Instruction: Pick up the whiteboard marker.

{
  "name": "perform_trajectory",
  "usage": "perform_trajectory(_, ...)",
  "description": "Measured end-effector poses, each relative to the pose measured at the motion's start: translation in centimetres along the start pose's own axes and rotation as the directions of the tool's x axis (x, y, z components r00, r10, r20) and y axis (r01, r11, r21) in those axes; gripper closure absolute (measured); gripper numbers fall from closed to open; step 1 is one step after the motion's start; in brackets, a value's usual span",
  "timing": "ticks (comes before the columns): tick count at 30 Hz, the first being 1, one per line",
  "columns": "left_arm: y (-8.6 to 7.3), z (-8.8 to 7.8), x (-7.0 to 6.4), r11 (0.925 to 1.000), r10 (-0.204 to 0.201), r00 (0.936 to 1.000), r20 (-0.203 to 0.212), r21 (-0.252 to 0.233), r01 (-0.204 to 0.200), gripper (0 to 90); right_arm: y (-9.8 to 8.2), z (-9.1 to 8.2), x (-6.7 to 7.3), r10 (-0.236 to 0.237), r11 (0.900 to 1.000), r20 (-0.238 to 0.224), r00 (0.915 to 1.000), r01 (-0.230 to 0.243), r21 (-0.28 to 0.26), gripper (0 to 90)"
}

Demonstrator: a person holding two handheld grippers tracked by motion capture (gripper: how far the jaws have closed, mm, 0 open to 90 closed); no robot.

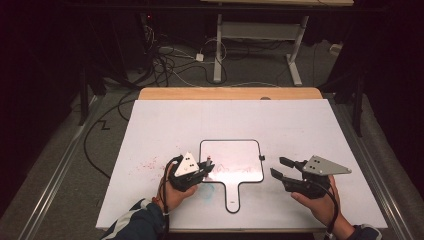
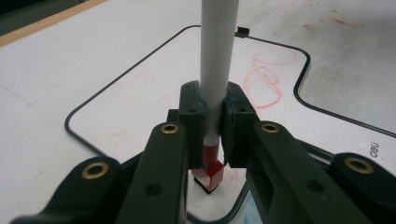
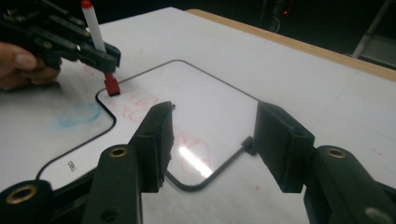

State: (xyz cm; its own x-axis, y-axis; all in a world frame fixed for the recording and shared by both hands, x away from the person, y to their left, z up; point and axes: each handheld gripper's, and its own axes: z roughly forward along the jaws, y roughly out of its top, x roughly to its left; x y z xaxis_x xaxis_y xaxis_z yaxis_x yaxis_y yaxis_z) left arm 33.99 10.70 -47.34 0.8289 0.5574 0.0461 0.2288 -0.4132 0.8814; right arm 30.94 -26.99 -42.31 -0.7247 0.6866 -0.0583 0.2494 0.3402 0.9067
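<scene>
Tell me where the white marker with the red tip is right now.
The white marker with the red tip is clamped in the left gripper, its tip on the small black-rimmed whiteboard's near-left corner in the high view.

A small whiteboard (image 1: 231, 162) lay on the table (image 1: 165, 122), the left gripper (image 1: 207, 167) with its marker (image 2: 217, 65) over its left edge, the right gripper (image 1: 278, 167) just right.

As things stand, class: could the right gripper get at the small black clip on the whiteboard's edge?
Probably yes. The right gripper has open, empty jaws aimed toward the black clip on the whiteboard, with bare table between. The left gripper, holding the marker, works the opposite corner.
</scene>
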Motion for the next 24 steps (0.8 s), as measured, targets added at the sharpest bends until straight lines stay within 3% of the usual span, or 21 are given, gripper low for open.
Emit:
perform_trajectory(5, -0.4, -0.4, 0.1, 0.9999, -0.007, 1.0, 0.0, -0.014, 0.007, 79.0, -0.7, -0.5, 0.0, -0.041, 0.999, 0.023, 0.9989, 0.04, 0.031, 46.5)
perform_trajectory(9, 0.2, 1.0, -0.6, 0.9994, -0.003, 0.9993, 0.038, -0.035, 0.004, 79.1, -0.8, -0.4, 0.1, -0.042, 0.999, 0.017, 0.999, 0.042, 0.031, 46.4)
perform_trajectory(15, 1.9, 3.8, -2.1, 0.9964, 0.067, 0.9918, 0.109, -0.059, -0.06, 79.1, -0.7, -0.4, 0.3, -0.068, 0.997, 0.008, 0.9977, 0.067, 0.026, 45.6)
perform_trajectory(17, 2.3, 4.4, -2.5, 0.9949, 0.089, 0.9898, 0.111, -0.057, -0.083, 79.1, -0.8, -0.3, 0.3, -0.067, 0.997, 0.002, 0.9978, 0.067, 0.025, 44.9)
perform_trajectory(18, 2.3, 4.5, -2.7, 0.9959, 0.082, 0.9912, 0.104, -0.047, -0.078, 79.1, -0.9, -0.2, 0.3, -0.069, 0.997, 0.003, 0.9976, 0.069, 0.029, 44.5)
perform_trajectory(20, 2.5, 4.8, -2.7, 0.9927, 0.11, 0.9873, 0.115, -0.061, -0.104, 79.1, -1.0, -0.2, 0.3, -0.071, 0.997, 0.0, 0.9975, 0.071, 0.031, 44.4)
perform_trajectory(24, 2.1, 4.1, -2.4, 0.9932, 0.112, 0.9874, 0.111, -0.044, -0.108, 79.0, -1.4, 0.0, 0.3, -0.084, 0.995, -0.005, 0.9965, 0.084, 0.049, 43.4)
